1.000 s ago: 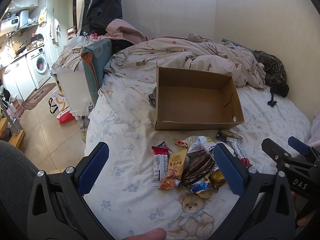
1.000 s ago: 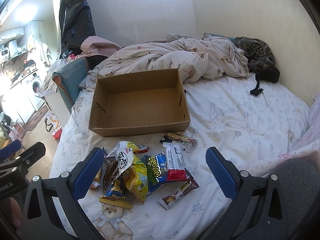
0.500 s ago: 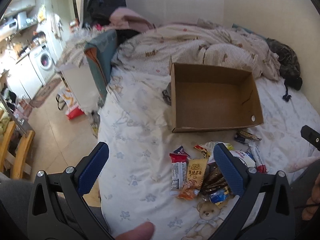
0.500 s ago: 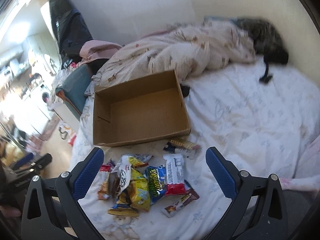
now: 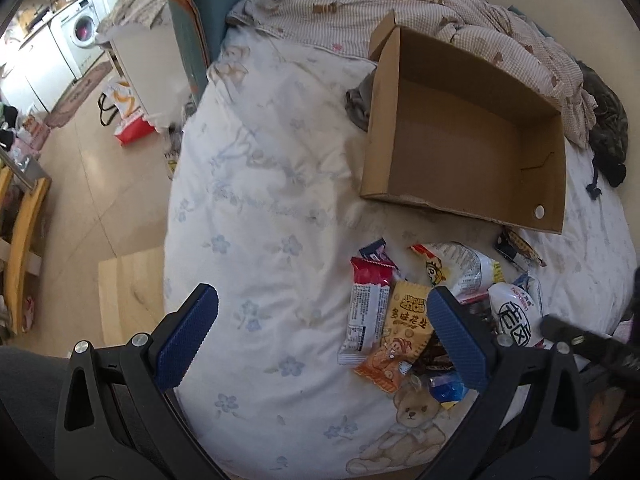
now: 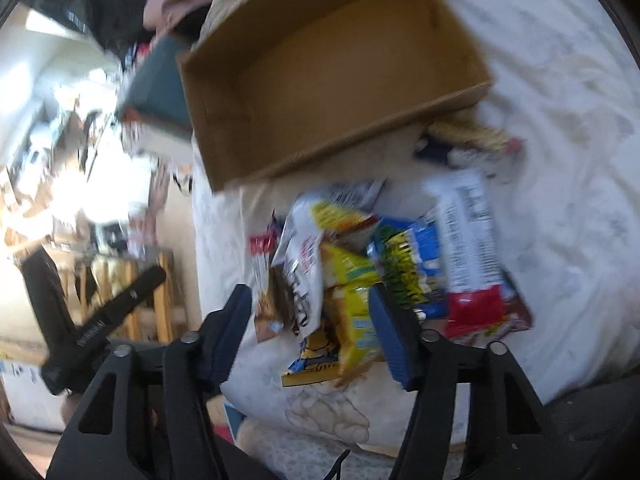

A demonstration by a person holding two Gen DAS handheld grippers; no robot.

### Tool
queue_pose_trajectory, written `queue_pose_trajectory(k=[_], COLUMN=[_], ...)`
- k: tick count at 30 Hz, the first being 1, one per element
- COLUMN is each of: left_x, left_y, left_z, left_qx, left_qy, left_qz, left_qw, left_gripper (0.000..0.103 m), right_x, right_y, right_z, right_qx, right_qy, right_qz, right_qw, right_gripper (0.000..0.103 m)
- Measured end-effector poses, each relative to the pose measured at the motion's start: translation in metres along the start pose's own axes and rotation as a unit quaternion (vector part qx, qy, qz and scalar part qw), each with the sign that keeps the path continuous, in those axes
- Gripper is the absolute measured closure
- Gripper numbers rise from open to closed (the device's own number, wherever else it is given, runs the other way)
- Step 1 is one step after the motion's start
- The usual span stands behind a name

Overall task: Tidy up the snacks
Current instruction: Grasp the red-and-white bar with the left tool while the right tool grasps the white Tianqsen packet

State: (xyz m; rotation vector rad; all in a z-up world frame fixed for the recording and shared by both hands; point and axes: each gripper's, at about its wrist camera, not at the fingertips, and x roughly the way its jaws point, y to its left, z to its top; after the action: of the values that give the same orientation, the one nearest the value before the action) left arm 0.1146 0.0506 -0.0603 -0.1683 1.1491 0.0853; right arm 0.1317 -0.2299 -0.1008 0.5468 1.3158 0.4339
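Note:
An empty cardboard box [image 5: 472, 136] lies on the white bed; it also shows in the right wrist view [image 6: 340, 60]. A pile of snack packets [image 5: 420, 312] lies in front of it, with a red-and-white bar [image 5: 366, 312] and an orange packet [image 5: 402, 332] at its left edge. My left gripper [image 5: 320, 336] is open above the bed, its right finger over the pile. My right gripper [image 6: 312, 336] is open, half closed, low over a yellow packet [image 6: 352, 312] and a white bag [image 6: 306, 256] of the pile [image 6: 380, 264]. The right wrist view is blurred.
A rumpled checked duvet [image 5: 400, 12] lies behind the box. A dark garment [image 5: 606, 132] lies at the far right. The bed's left edge drops to the floor [image 5: 80, 168], with a wooden block [image 5: 130, 292] and a white cabinet [image 5: 148, 64] beside it.
Both grippers have moved forward and tilted down over the bed. The right gripper's fingers have closed partway and come down over the snack pile. The left stays wide open.

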Motion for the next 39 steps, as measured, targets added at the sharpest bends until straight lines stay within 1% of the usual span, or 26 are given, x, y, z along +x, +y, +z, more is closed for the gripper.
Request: queue_pose_trajectory(k=[3,6,9,11,12,15,17,19,21,22,23,24,25,26,27,28,29,31,34,37,39], left_x=[0.003,0.008,0.009,0.009,0.009,0.010,0.011,0.014,0.018,0.021,0.024,0.029,0.036,0.042,0.050,0.061,0.070,0.091,0.110,0.122,0.128], left_y=[0.001,0.002,0.001,0.001,0.000,0.000,0.001,0.003,0.003,0.003,0.003,0.001,0.000,0.000,-0.001,-0.002,-0.004,-0.009,-0.017,-0.027,-0.033], left_z=[0.001,0.004,0.005,0.006,0.006,0.007,0.007,0.008,0.010,0.012,0.013,0.014,0.015,0.015,0.014,0.014,0.012,0.009,0.001,-0.006,-0.010], left_qx=[-0.005,-0.012,-0.012,-0.012,-0.012,-0.011,-0.013,-0.016,-0.020,-0.021,-0.020,-0.019,-0.020,-0.024,-0.028,-0.030,-0.031,-0.028,-0.019,-0.009,0.005], left_qy=[0.002,0.010,0.010,0.009,0.010,0.013,0.013,0.018,0.024,0.026,0.029,0.036,0.048,0.058,0.070,0.084,0.097,0.126,0.150,0.172,0.180], left_qz=[-0.001,-0.007,-0.008,-0.009,-0.010,-0.012,-0.011,-0.009,-0.005,0.000,0.001,0.001,-0.004,-0.006,-0.006,-0.005,-0.006,-0.011,-0.008,-0.019,-0.020], left_qw=[1.0000,0.9999,0.9998,0.9998,0.9998,0.9998,0.9998,0.9997,0.9995,0.9994,0.9994,0.9992,0.9987,0.9980,0.9972,0.9960,0.9948,0.9916,0.9884,0.9848,0.9835], left_gripper=[0.000,0.000,0.000,0.000,0.000,0.000,0.000,0.000,0.000,0.003,0.008,0.010,0.014,0.018,0.020,0.027,0.035,0.041,0.041,0.041,0.041], right_x=[0.020,0.036,0.050,0.056,0.058,0.054,0.042,0.024,-0.003,-0.011,-0.025,-0.040,-0.052,-0.060,-0.068,-0.073,-0.075,-0.073,-0.069,-0.072,-0.072], right_y=[0.014,0.020,0.028,0.032,0.034,0.038,0.038,0.036,0.033,0.031,0.025,0.019,0.012,0.006,-0.004,-0.014,-0.020,-0.029,-0.033,-0.032,-0.031], right_z=[0.003,0.007,0.009,0.010,0.010,0.006,0.000,-0.004,0.001,0.005,0.008,0.011,0.014,0.016,0.020,0.022,0.023,0.025,0.025,0.023,0.021], right_qx=[-0.024,-0.041,-0.064,-0.078,-0.086,-0.095,-0.096,-0.098,-0.093,-0.088,-0.082,-0.080,-0.079,-0.070,-0.055,-0.038,-0.027,-0.010,-0.002,-0.005,-0.008], right_qy=[0.026,0.046,0.070,0.079,0.083,0.081,0.077,0.062,0.031,0.015,-0.008,-0.036,-0.064,-0.083,-0.098,-0.111,-0.119,-0.125,-0.129,-0.135,-0.136], right_qz=[-0.017,-0.031,-0.040,-0.040,-0.040,-0.020,-0.006,0.015,0.035,0.042,0.056,0.069,0.067,0.065,0.072,0.079,0.075,0.067,0.064,0.068,0.068], right_qw=[0.999,0.998,0.995,0.993,0.992,0.992,0.992,0.993,0.995,0.995,0.995,0.994,0.993,0.992,0.991,0.990,0.990,0.990,0.990,0.988,0.988], right_gripper=[0.047,0.053,0.057,0.071,0.086,0.089,0.089,0.089,0.089,0.089,0.089,0.089,0.089,0.089,0.089,0.089,0.089,0.089,0.089,0.089,0.089])
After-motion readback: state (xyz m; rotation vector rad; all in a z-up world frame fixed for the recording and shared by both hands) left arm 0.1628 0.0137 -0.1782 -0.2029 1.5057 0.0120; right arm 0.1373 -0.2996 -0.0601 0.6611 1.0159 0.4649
